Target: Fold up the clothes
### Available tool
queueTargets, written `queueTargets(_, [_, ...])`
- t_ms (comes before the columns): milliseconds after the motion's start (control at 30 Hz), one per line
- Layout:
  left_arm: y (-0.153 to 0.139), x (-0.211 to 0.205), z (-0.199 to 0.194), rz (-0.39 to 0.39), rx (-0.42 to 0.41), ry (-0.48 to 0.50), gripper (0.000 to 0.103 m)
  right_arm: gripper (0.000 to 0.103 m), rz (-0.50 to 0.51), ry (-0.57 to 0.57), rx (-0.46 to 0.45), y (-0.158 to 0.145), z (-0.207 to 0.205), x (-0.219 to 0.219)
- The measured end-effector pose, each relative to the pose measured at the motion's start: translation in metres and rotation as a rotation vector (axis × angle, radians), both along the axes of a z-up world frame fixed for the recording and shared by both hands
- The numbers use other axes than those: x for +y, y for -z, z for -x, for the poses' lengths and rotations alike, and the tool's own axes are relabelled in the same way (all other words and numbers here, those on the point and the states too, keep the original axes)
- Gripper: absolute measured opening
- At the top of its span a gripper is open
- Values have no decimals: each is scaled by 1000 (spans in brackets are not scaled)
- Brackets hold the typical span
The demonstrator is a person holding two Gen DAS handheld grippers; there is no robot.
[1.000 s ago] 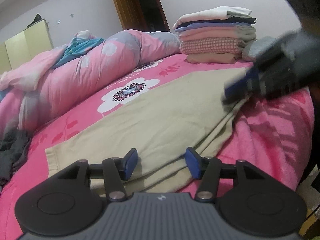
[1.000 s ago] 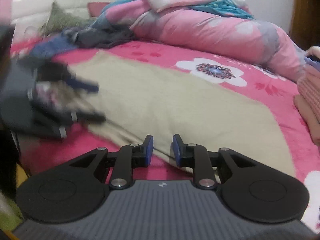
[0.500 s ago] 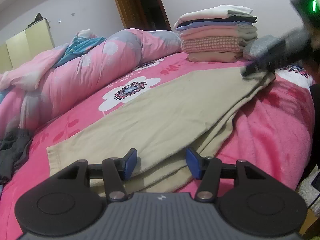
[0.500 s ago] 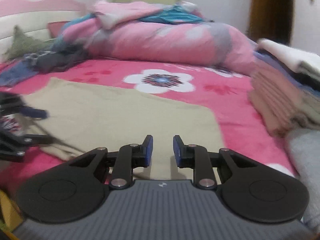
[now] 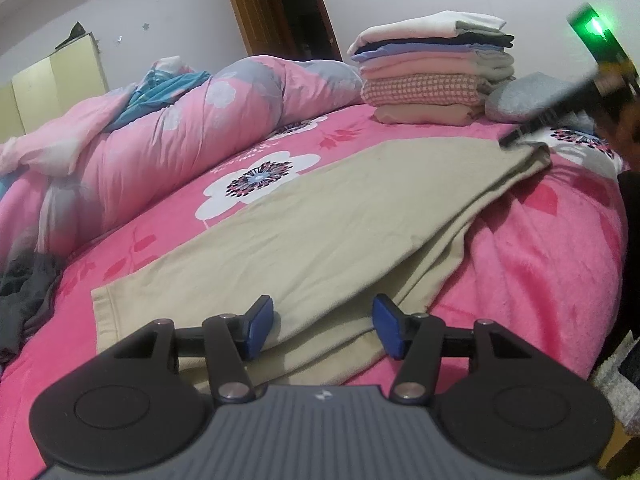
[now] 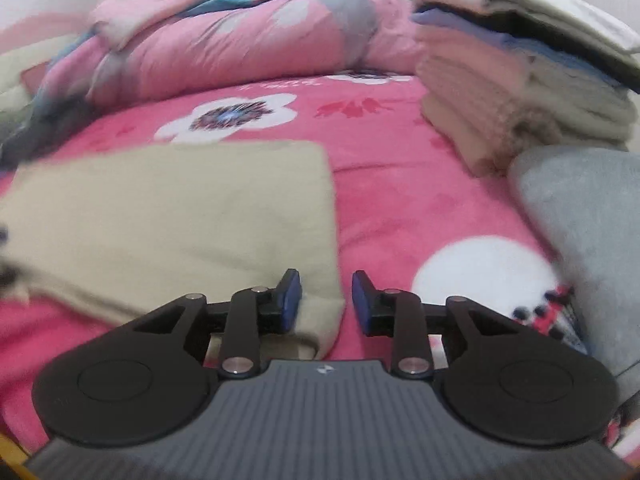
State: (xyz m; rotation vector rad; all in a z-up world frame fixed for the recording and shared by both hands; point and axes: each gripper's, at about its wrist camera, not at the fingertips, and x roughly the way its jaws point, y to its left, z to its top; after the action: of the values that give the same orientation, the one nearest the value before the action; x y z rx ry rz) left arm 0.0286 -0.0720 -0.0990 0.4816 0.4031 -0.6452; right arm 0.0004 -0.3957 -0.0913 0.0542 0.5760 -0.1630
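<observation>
1. Pink floral bed [image 5: 540, 264]: beige garment [image 5: 304, 224] lies flat along its near edge.
2. Left gripper [image 5: 323, 326]: jaws half open, straddling the garment's fold, gripping nothing.
3. Right gripper [image 6: 326, 300]: jaws opening over the garment's corner.

Garment [image 5: 304, 216] spread on the bed [image 5: 540, 264] — folded stack [image 5: 432, 76] behind it, quilt [image 5: 160, 140] left.

I was working in a home bedroom: a bed [image 5: 540, 264] spread with a pink flowered blanket filled my view, with a rumpled pink quilt [image 5: 172, 140] heaped along it. A stack of folded clothes [image 5: 432, 72] sat on the bed, and behind stood a wooden door [image 5: 256, 8] and a pale yellow wardrobe [image 5: 56, 84]
</observation>
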Motion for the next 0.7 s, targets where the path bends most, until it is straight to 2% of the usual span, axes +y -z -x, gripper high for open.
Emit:
queueTargets(67, [0,0,-1,3,3,1,57,24,46,-9,-41,-22,-11,5])
queueTargets(200, [2,1,1,15,3,-12,57,23,25,-131,-106,-49,-46,17])
queueTargets(267, [3,2,2,28,3,-17,57,22,55,-201,-59,-42,-75,24])
queueTargets(333, [5,4,3,41,2,-23,57,18,92,-222,44,-19,-109,23])
queueTargets(400, [5,5,2,51,4,-20,57,18,172,-164,147,14,-139,12])
queueTargets(433, [5,6,2,52,5,-18,57,18,150,-154,138,16,-145,5])
queueTargets(500, [5,8,2,56,5,-13,57,17,93,-119,140,1,-152,0])
queueTargets(600, [6,9,1,60,2,-6,57,16,97,-162,81,-25,-150,11])
queueTargets(700, [7,11,1,69,3,-2,57,16,85,-206,134,-14,-169,15])
